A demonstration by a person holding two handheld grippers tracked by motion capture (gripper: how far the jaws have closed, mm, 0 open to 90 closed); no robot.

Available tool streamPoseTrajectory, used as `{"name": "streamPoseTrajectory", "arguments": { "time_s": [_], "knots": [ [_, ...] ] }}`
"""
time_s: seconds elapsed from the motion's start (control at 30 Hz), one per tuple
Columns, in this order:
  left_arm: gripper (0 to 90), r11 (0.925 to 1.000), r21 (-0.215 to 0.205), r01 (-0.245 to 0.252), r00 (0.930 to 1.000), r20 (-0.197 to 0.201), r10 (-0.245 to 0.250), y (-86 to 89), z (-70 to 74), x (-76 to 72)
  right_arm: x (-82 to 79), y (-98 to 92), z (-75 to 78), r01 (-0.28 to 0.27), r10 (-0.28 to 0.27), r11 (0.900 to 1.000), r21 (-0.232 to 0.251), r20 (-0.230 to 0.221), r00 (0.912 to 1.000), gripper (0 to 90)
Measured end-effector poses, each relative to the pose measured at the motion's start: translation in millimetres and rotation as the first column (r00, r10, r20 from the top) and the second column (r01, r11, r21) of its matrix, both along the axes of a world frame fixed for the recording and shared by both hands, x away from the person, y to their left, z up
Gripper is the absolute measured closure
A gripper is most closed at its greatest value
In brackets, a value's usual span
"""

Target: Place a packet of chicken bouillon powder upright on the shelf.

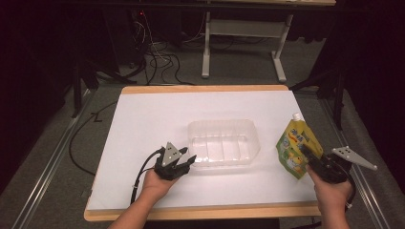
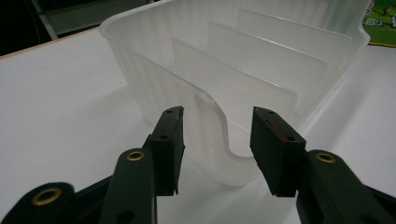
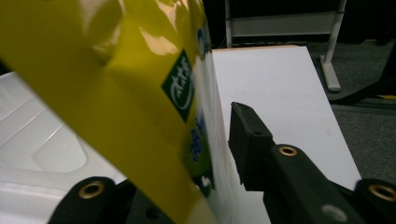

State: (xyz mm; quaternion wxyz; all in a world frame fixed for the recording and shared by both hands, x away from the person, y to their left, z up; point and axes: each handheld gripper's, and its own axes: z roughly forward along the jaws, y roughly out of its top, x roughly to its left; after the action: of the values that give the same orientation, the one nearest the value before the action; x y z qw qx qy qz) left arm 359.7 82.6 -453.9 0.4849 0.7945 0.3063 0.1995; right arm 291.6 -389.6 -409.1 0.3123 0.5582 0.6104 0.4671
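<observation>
jaws of the right gripper clamp a glossy yellow-green spouted pouch; left gripper jaws wide.

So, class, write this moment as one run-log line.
left gripper: open, straddling rim of clear plastic divided container | right gripper: holds yellow-green spouted drink pouch upright beside container | pouch not yet in container

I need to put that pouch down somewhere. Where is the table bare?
Bare patches: the wide strip between the clear tub and the table's far edge, and the left side, from the tub to the left edge. The tub itself is empty. It is crowded at the tub's near-left corner, by the left gripper, and at the right edge, where the right gripper holds the pouch.
</observation>
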Motion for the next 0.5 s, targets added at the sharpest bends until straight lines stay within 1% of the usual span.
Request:
{"name": "streamPoseTrajectory", "arguments": {
  "time_s": [0.1,0.2,0.3,0.33,0.4,0.5],
  "knots": [
    [55.5,1.0000,0.003,0.007,1.0000,-0.001,-0.007,0.2,0.2,-1.0,-0.1,2.8,1.6,-0.002,0.002,1.000,-0.031,0.002,1.0000,85.1],
    [55.8,0.9999,0.006,0.015,0.9999,-0.003,-0.015,-0.2,-0.1,-2.9,0.1,4.2,2.5,0.003,-0.003,0.999,-0.043,-0.003,1.0000,90.0],
    [57.1,0.9997,0.004,0.023,0.9997,-0.006,-0.023,-0.8,-1.3,-3.7,0.5,3.4,2.4,0.003,-0.003,1.000,-0.023,-0.005,1.0000,90.0],
    [57.8,0.9997,0.006,0.023,0.9997,-0.007,-0.023,-1.3,-1.6,-3.8,0.8,2.9,2.3,0.006,-0.006,1.000,-0.010,-0.007,1.0000,90.0],
    [58.7,0.9999,0.008,0.014,0.9999,-0.006,-0.014,-1.9,-2.2,-3.5,1.4,1.5,2.6,0.009,-0.009,1.000,0.002,-0.008,0.9999,90.0],
    [61.7,0.9999,-0.005,0.013,0.9998,-0.016,-0.013,-1.1,-2.3,-2.4,1.4,1.4,4.7,0.011,-0.011,1.000,0.022,-0.004,0.9999,90.0]
  ]
}}
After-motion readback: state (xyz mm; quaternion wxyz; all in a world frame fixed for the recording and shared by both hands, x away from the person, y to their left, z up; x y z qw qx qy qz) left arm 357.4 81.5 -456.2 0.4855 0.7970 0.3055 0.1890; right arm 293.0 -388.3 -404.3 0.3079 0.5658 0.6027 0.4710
